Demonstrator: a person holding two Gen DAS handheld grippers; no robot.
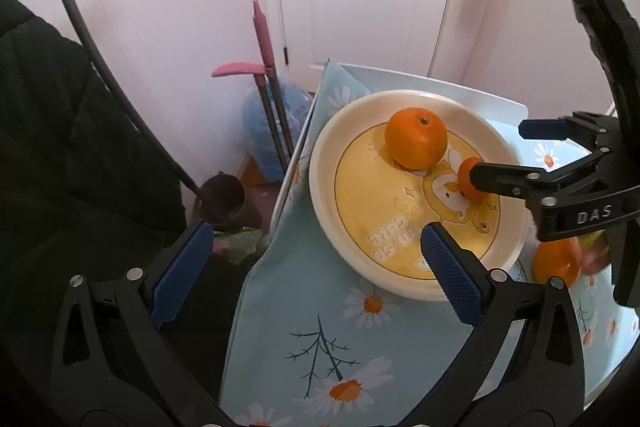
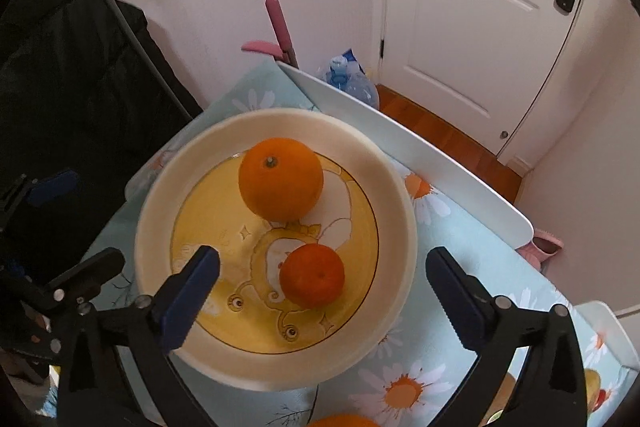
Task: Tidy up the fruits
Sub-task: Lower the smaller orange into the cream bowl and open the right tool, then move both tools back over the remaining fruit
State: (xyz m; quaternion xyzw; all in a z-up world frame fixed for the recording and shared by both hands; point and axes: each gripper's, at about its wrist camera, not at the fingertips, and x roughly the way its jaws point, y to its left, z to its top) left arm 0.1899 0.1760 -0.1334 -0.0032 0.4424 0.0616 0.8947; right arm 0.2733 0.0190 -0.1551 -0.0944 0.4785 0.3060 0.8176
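Fingers (image 2: 188, 301) of your right gripper (image 2: 320, 303) fill the bottom of the right wrist view, spread wide with nothing clamped; the small orange (image 2: 312, 275) lies free between them on the plate (image 2: 152, 227), touched by neither pad. Your left gripper (image 1: 320, 279) stands just as open at the bottom of the left wrist view, its right pad over the plate's near rim, its left pad off the table edge, holding nothing. Just past the small fruit, toward frame centre, you see the large orange (image 2: 280, 183) resting stem-up on the same plate, near but apart from it. Another orange (image 1: 556, 263) lies on the daisy-print cloth (image 1: 320, 327) at the right edge of the left view, beside the plate. Farther back, upper right, the white door (image 2: 472, 27) is closed; a blue water jug (image 1: 272, 123) and pink-handled tools (image 1: 264, 43) stand by the wall.
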